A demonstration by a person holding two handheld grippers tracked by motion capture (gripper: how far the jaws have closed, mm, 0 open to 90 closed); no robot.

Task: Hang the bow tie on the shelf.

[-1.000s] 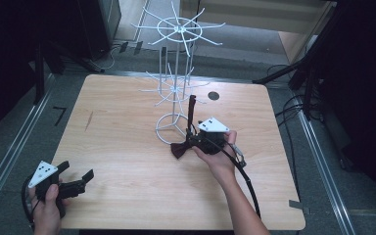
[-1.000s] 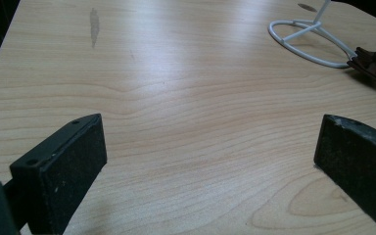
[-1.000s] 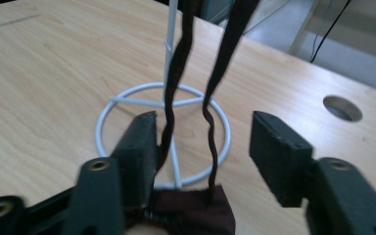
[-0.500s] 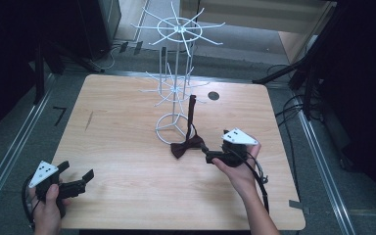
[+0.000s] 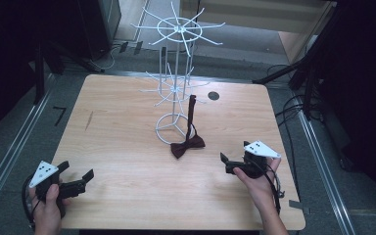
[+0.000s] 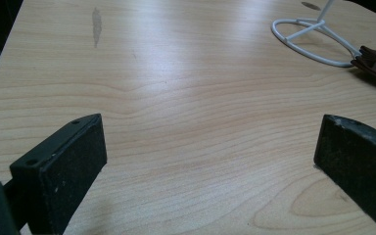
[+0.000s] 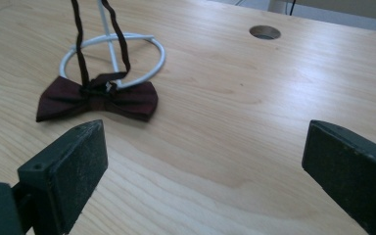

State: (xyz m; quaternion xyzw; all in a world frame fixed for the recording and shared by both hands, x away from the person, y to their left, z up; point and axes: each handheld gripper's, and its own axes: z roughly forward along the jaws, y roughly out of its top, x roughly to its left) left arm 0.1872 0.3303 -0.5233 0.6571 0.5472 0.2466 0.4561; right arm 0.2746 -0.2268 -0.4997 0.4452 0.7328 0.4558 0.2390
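A white wire rack stands mid-table on a ring base. A dark maroon bow tie rests on the wood by that base, and its strap runs up to a lower rack arm. My right gripper sits to the right of the bow tie and apart from it. Its jaws have just been opening and stand open with nothing between them. In the right gripper view the bow tie lies ahead and left of the right gripper. My left gripper is open at the front left corner, over bare wood.
The wooden table has a round hole behind the rack and a dark smear at the left. Cables lie on the floor at the right. The rack's arms spread wide above the table's middle.
The right gripper has let go of the bow tie and drawn back to the right and toward the front edge. The bow tie stays by the rack base. The left gripper has not moved.
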